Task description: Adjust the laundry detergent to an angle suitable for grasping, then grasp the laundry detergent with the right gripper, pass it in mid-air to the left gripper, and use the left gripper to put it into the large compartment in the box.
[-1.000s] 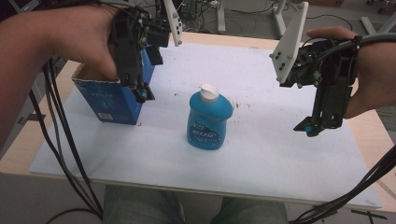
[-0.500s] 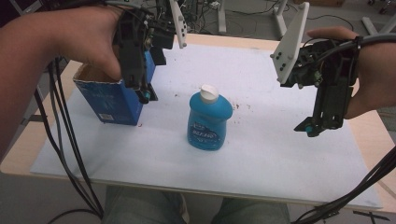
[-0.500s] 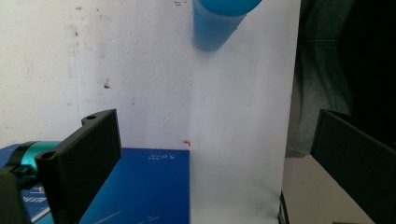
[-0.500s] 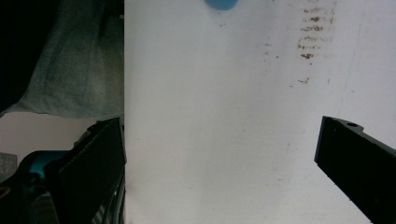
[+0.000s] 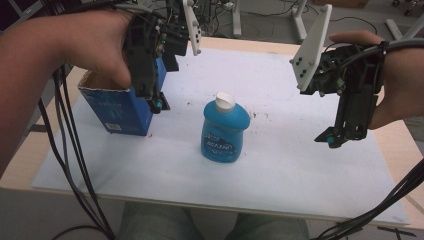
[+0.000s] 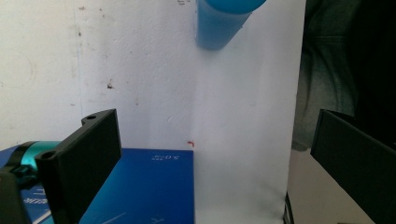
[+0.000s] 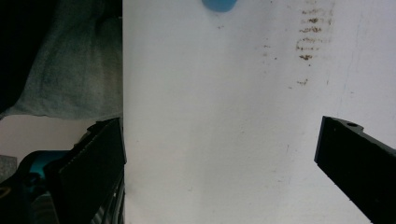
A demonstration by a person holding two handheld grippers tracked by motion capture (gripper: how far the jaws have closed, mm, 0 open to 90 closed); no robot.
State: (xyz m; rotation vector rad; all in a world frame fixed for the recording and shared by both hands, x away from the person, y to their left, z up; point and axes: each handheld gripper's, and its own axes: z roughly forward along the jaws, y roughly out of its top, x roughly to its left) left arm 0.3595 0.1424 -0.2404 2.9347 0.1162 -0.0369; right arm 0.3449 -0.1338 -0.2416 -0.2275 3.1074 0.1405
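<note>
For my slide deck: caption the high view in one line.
Left tongs hang open beside the blue box, right tongs open above white paper, blue bottle between.

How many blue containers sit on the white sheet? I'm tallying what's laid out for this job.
2: a blue bottle standing upright mid-sheet, and an open blue box at the sheet's left, under the left gripper.

Both grippers raised, jaws apart.
</note>
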